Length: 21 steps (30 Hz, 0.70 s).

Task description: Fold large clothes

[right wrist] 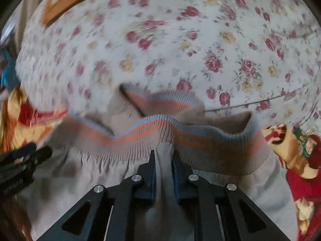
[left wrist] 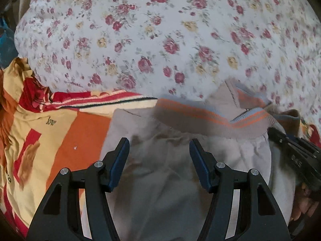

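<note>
A beige jacket [left wrist: 164, 180] with a ribbed band striped orange and grey-blue [left wrist: 210, 120] lies on a floral bedsheet. My left gripper [left wrist: 159, 146] is open just above the jacket's body, holding nothing. My right gripper [right wrist: 164, 156] is shut on a pinched fold of the beige jacket [right wrist: 260, 192] just below the ribbed band [right wrist: 200, 140]. The right gripper also shows at the right edge of the left wrist view [left wrist: 295, 152]. The left gripper shows at the left edge of the right wrist view [right wrist: 22, 158].
The floral bedsheet [left wrist: 160, 36] covers the bed beyond the jacket. A yellow, orange and red blanket [left wrist: 40, 132] lies left of the jacket, and a red and yellow cloth [right wrist: 301, 164] lies to its right. A wooden headboard [right wrist: 66, 2] shows far back.
</note>
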Each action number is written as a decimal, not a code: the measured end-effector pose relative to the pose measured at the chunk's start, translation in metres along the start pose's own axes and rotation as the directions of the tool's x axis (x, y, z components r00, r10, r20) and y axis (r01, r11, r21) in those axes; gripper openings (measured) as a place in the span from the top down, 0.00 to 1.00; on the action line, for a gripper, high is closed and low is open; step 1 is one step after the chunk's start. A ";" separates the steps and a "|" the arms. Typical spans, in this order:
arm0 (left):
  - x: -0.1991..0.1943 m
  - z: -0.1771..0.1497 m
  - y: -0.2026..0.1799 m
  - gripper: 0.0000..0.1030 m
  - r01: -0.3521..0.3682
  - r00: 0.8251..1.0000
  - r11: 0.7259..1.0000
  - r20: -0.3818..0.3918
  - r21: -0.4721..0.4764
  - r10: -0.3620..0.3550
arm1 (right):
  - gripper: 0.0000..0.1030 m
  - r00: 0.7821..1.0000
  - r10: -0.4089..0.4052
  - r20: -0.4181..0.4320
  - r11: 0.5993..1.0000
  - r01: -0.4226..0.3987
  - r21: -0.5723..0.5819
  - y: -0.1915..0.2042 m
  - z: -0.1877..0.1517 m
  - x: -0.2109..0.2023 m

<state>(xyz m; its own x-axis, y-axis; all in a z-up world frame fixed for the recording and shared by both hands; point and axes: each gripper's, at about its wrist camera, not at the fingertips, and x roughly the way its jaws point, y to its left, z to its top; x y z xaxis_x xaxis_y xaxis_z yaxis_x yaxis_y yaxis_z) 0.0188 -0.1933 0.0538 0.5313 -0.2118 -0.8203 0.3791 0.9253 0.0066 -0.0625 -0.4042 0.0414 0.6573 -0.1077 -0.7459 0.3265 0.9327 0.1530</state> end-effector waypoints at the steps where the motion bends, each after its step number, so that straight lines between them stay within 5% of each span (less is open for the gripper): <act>1: 0.007 0.000 0.000 0.40 -0.013 1.000 1.000 -0.014 0.008 0.013 | 0.87 1.000 -0.009 -0.006 1.000 0.009 0.014 -0.001 0.003 0.010; 5: 0.038 -0.007 0.007 0.40 -0.054 0.998 0.998 -0.042 0.020 0.055 | 0.86 0.999 -0.043 -0.030 0.999 0.043 -0.004 -0.002 0.001 0.038; 9: 0.042 -0.005 0.019 0.40 -0.017 0.999 1.000 -0.041 -0.019 0.016 | 0.52 0.999 0.033 -0.041 0.998 -0.031 0.053 -0.022 -0.001 -0.002; 13: 0.040 -0.005 0.022 0.40 -0.019 1.000 1.000 -0.008 0.021 0.019 | 0.52 0.999 0.023 0.026 1.000 -0.023 0.012 -0.048 -0.027 -0.059; 17: 0.040 -0.009 0.022 0.40 -0.003 1.000 0.999 -0.002 0.048 0.003 | 0.52 0.965 -0.261 -0.026 0.964 0.258 -0.069 -0.086 -0.072 -0.049; 21: 0.015 -0.012 0.028 0.40 0.046 0.999 0.998 -0.012 0.046 -0.046 | 0.52 0.984 -0.180 -0.013 0.983 0.180 0.044 -0.116 -0.079 -0.072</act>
<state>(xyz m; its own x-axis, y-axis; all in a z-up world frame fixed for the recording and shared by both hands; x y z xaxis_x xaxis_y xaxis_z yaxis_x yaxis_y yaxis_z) 0.0282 -0.1663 0.0351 0.5043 -0.2503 -0.8265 0.4381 0.8989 -0.0049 -0.2014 -0.4773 0.0259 0.5787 -0.2690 -0.7699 0.4695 0.8818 0.0448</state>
